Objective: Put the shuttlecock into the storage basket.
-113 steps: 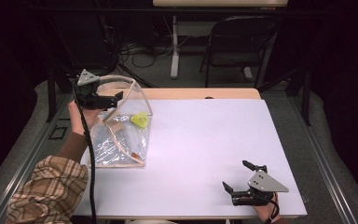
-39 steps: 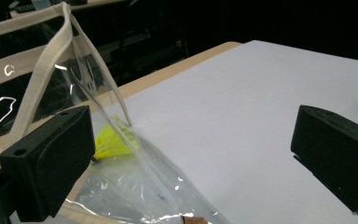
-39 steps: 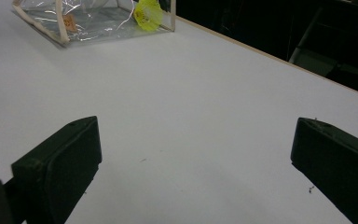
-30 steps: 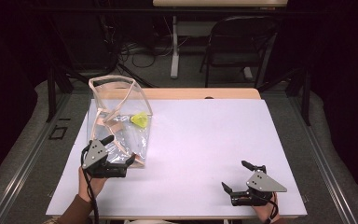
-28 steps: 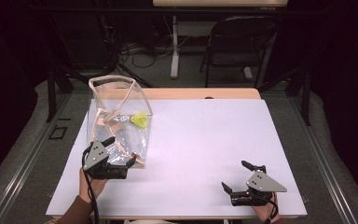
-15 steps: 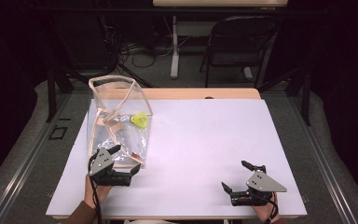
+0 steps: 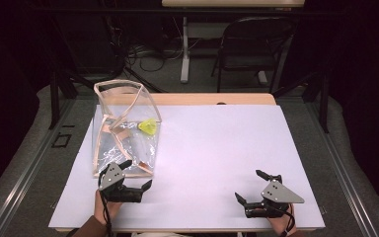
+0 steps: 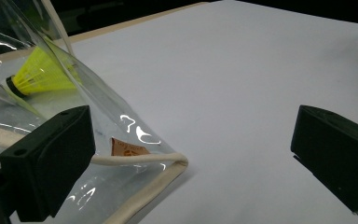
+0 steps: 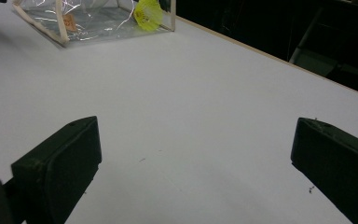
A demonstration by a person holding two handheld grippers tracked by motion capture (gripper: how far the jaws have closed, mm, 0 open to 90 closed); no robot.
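Observation:
A clear plastic bag (image 7: 123,136) with beige trim stands on the left of the white table top (image 7: 217,148), with a yellow shuttlecock (image 7: 148,127) inside it. My left gripper (image 7: 138,174) rests open on the table just in front of the bag's near right corner. In the left gripper view that corner (image 8: 140,156) lies by the left jaw, the shuttlecock (image 8: 39,74) is behind it, and nothing is gripped. My right gripper (image 7: 250,185) lies open at the near right, over bare table. The right gripper view shows the bag (image 9: 88,21) and shuttlecock (image 9: 148,13) far off.
A wooden strip (image 7: 212,98) edges the table's far side. Beyond it on the dark floor are a folding chair (image 7: 249,49), a desk leg (image 7: 184,49) and cables. Grey floor ledges run along both sides of the table.
My left gripper let go of the bag's top rim and came down to the table by the bag's near corner, sliding slightly right. The bag stands alone. The right gripper has not moved.

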